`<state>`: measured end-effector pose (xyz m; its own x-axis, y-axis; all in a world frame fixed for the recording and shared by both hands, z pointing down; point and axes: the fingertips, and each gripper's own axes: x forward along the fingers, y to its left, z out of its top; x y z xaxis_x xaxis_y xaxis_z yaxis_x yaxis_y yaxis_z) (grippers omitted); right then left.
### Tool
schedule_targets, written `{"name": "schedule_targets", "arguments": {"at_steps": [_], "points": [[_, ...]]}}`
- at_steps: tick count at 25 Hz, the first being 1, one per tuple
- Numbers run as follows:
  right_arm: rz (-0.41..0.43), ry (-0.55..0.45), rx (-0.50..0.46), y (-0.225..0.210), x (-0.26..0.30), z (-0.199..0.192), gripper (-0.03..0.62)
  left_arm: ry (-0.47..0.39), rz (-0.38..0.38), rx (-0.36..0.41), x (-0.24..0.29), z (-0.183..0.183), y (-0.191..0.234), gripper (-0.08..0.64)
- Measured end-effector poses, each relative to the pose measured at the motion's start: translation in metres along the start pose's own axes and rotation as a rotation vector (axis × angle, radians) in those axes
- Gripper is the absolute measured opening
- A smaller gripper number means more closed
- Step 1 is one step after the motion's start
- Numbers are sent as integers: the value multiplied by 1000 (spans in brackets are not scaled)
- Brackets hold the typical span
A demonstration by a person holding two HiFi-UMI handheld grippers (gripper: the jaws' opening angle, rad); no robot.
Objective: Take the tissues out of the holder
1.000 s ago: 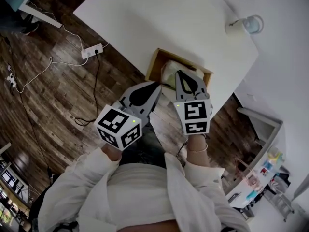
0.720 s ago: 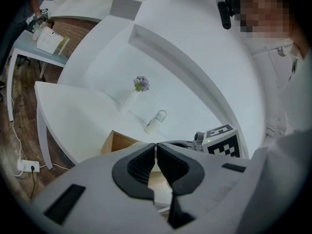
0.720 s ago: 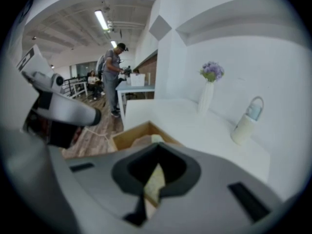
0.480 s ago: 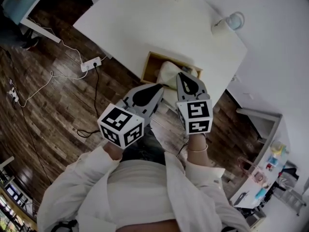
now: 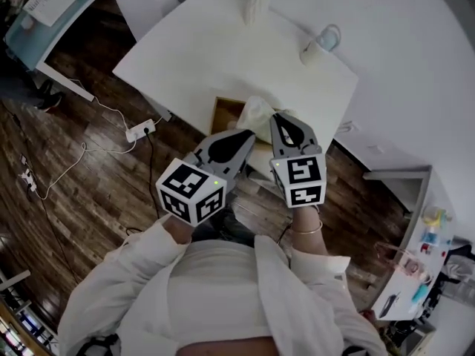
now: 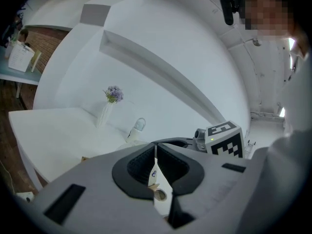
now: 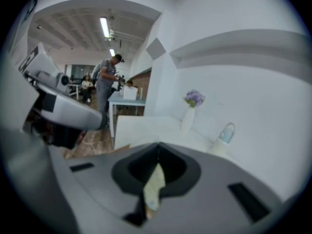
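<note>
Office: white desks (image 5: 223, 47), ceiling striplights (image 7: 104, 27)

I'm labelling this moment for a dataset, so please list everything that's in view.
tissue pack: one, pale white, over the holder, pinched by both grippers
holder: one, light wood, near edge of the table
table: one, white
vase: one, white with purple flowers, far side of the table
small container: one, white with a pale blue top, far right of the table
power strip: one, white, on the dark wood floor left of the table
bystanders: at least two, far off in the right gripper view
left gripper: one, grey, shut on the tissue pack
right gripper: one, grey, shut on the tissue pack
sleeves: two, white
</note>
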<state>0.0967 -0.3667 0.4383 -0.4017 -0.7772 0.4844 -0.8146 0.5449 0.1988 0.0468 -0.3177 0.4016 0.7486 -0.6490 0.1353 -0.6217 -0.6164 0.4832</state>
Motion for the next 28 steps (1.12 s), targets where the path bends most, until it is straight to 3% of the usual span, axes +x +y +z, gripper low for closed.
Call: {"name": "schedule_targets", "arguments": {"at_steps": [7, 13, 23, 28], "points": [[-58, -133, -18, -8, -34, 45, 11, -66, -14, 91, -4, 38, -9, 32], [-108, -208, 5, -12, -64, 60, 11, -125, -19, 144, -10, 68, -17, 32], [-112, -334, 82, -16, -92, 73, 11, -148, -5, 208, -16, 82, -20, 32], [-93, -387, 59, -10, -100, 90, 11, -142, 52, 303, -21, 86, -17, 32]]}}
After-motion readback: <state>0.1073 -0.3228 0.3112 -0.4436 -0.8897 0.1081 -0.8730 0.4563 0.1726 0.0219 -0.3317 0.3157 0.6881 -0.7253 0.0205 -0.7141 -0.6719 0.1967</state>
